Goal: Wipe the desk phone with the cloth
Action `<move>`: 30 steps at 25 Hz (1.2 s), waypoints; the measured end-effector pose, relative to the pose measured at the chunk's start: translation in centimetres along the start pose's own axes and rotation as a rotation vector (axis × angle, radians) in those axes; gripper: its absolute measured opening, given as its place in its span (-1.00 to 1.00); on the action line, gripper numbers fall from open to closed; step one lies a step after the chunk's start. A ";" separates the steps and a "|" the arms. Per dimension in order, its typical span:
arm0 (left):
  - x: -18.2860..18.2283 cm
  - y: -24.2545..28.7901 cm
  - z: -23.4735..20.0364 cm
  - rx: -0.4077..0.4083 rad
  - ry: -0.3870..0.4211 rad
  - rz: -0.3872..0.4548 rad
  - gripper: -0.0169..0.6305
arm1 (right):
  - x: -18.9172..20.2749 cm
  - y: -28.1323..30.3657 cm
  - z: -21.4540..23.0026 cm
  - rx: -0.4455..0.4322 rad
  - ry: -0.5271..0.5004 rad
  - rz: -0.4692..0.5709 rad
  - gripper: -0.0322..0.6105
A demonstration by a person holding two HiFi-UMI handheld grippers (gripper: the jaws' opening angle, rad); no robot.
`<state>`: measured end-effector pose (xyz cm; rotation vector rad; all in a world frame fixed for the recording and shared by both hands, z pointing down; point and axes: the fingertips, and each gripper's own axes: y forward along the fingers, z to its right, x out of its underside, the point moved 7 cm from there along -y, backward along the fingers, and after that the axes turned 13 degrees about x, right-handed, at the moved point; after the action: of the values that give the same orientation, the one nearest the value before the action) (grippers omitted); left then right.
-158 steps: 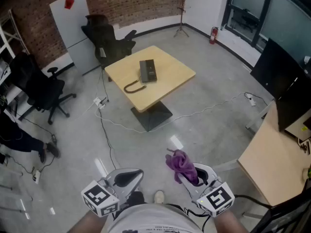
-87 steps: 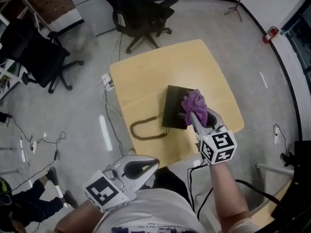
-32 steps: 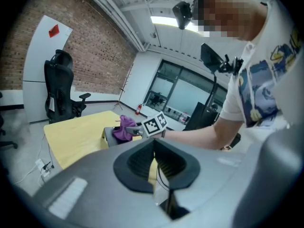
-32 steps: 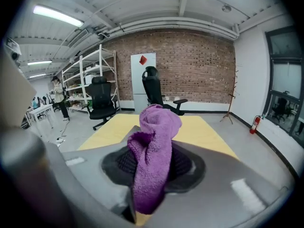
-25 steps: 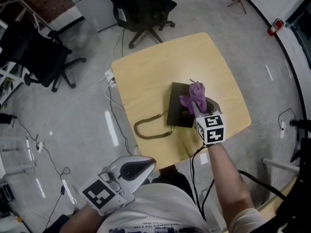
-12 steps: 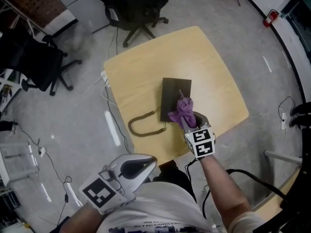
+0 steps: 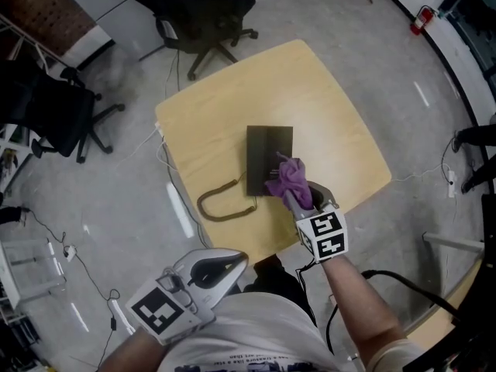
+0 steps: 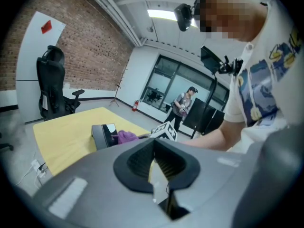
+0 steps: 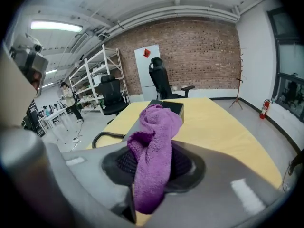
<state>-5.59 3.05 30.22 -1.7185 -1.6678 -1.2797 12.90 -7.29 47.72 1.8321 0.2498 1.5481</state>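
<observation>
Left gripper [image 7: 229, 263] low by the body, fingers together, empty; right gripper [image 7: 299, 200] fingers clamped on cloth [image 7: 288, 178], which appears to touch the near right corner of the phone [image 7: 267, 155] on the tabletop [image 7: 329, 103]; cord [image 7: 217, 204] loops left. Risk: phone unbraced; a firm stroke may shove it.

Loft-style office: black swivel chairs [image 7: 205, 14] stand on a bare concrete floor [image 7: 116, 208] near a square wooden table [image 7: 325, 107] carrying a phone [image 7: 267, 149]. A brick wall [image 9: 190, 51] with a whiteboard [image 9: 147, 72] against it, metal shelves [image 9: 102, 75], glass partitions [image 8: 166, 77], ceiling strip lights [image 9: 52, 26] and a fire extinguisher [image 7: 419, 19] mark it as a workplace.
</observation>
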 end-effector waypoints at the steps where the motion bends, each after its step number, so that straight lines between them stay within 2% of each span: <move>1: 0.0 0.1 0.0 -0.002 0.001 0.000 -0.93 | -0.9 0.0 0.7 0.007 0.009 0.022 -0.52; 7: -0.4 0.4 0.0 -0.020 -0.001 0.003 -0.93 | -6.1 1.2 5.6 0.063 0.045 0.121 -0.52; 12: -0.5 0.7 -0.2 -0.035 -0.002 -0.002 -0.93 | -8.3 3.8 8.9 0.121 0.080 0.155 -0.52; 15: -0.6 0.9 -0.1 -0.039 -0.007 -0.008 -0.93 | -7.9 5.7 9.5 0.117 0.120 0.133 -0.52; 19: -0.4 1.0 -0.1 -0.048 -0.011 -0.015 -0.93 | -6.1 7.1 8.1 0.070 0.132 0.086 -0.52; 30: 0.1 0.8 -0.2 -0.026 -0.025 -0.022 -0.93 | -1.4 5.5 4.8 0.033 0.138 0.006 -0.52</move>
<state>-4.95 2.80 30.61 -1.7426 -1.6956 -1.3006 15.36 -14.01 49.90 1.7540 0.3363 1.6860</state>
